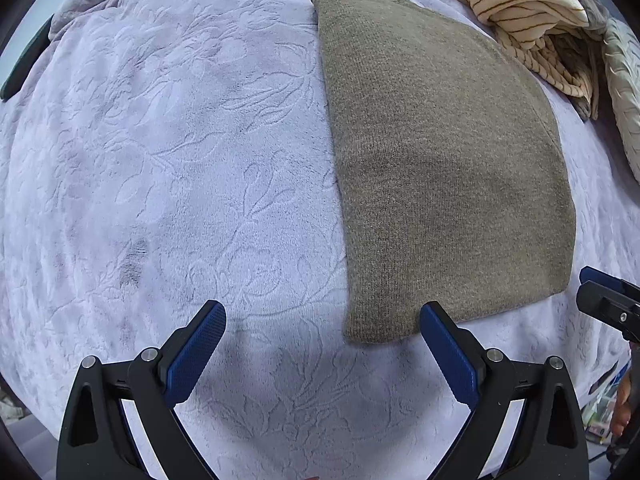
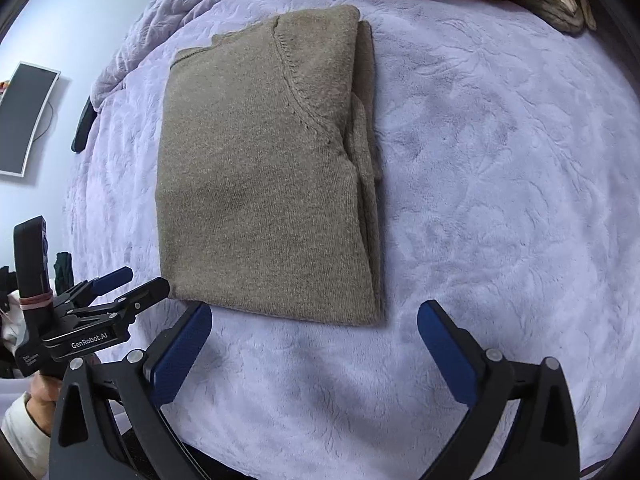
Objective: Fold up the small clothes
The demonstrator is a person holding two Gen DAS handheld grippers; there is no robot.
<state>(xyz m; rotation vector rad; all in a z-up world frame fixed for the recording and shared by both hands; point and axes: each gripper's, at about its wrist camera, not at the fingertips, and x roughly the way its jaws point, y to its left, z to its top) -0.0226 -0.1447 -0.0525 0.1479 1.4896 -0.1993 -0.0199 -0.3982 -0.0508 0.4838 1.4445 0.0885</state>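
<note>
Right wrist view: folded olive sweater [image 2: 264,168] lies lengthwise straight ahead on the bed [image 2: 500,200]; right claw [image 2: 314,330] wide, empty, nearest its front hem; left claw [image 1: 322,330] wide too.

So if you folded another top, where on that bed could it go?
Left of the sweater lies a broad bare stretch of blanket, and another to its right. The far edge is crowded with a striped heap. Both claws, left and right, hang open at the near edge.

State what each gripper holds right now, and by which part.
Nothing is held. The left gripper and right gripper are both open, near the folded olive-brown knit sweater, not clamping it.
</note>
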